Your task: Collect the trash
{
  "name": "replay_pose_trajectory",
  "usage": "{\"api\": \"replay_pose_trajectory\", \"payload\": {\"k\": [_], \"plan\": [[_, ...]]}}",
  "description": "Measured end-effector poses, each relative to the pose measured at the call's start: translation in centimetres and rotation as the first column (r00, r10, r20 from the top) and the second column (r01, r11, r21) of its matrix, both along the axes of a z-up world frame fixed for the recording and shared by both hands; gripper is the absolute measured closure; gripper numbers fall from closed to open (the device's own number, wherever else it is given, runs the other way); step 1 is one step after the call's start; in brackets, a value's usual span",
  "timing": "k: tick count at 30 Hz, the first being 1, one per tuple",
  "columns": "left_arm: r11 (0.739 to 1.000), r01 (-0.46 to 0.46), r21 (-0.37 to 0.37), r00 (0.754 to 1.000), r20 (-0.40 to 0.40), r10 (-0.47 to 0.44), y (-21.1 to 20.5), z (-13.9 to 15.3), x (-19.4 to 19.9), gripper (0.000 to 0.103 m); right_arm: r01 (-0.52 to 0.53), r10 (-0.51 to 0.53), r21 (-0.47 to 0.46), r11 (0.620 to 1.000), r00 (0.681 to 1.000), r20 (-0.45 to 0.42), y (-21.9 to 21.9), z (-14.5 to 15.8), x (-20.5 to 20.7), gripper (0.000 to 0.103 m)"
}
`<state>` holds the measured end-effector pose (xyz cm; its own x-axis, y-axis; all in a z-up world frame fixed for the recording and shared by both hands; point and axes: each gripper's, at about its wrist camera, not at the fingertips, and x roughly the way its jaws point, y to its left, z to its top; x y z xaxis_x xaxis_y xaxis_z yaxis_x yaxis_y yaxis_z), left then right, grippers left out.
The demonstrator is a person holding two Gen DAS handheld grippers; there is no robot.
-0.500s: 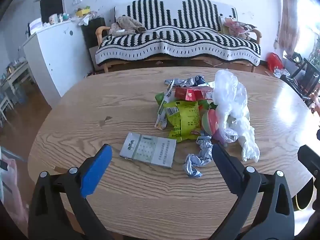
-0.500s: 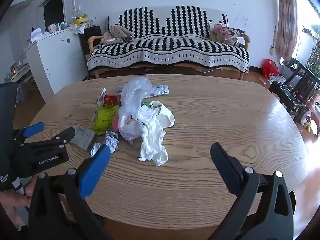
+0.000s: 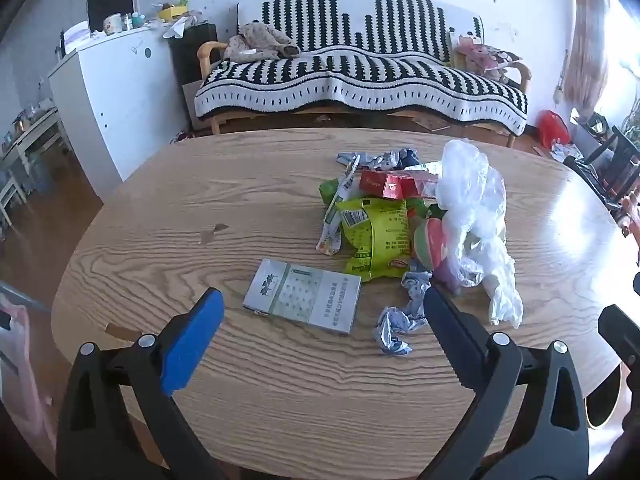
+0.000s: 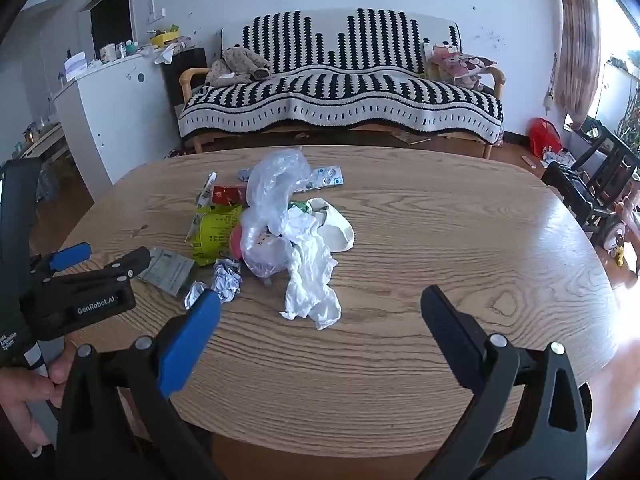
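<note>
The left claw hangs over the near edge of the wooden table with its jaws spread wide and nothing between them. Just ahead of it, between the lines of its two fingers, lies a flat grey box, face up. Ahead of its right finger and touching that finger's tip in the picture sits a crumpled bit of foil. Further ahead and a little to the right is the heap of trash: a yellow-green snack bag, a red packet behind it, a clear plastic bag standing tall on the right of the heap, and a white crumpled tissue trailing toward the claw's right side.

In the right wrist view the left claw shows at the far left, held in a hand, its fingers pointing at the grey box.

The right claw is likewise wide open and holds nothing. The heap lies ahead and to its left: the foil just beyond its left finger, the tissue straight ahead between its fingers, the plastic bag further on. Ahead of its right finger is bare table.
</note>
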<state>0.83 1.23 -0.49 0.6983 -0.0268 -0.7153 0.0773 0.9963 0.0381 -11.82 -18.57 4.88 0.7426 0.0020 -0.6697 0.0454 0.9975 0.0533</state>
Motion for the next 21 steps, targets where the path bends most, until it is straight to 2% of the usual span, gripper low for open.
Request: {"api": "replay_pose_trajectory", "payload": {"k": [21], "plan": [[1.0, 0.004, 0.0, 1.0, -0.013, -0.004, -0.19, -0.3, -0.05, 0.006, 0.0, 0.0, -0.002, 1.0, 1.0, 0.0, -0.06, 0.06, -0.1, 0.006]]}}
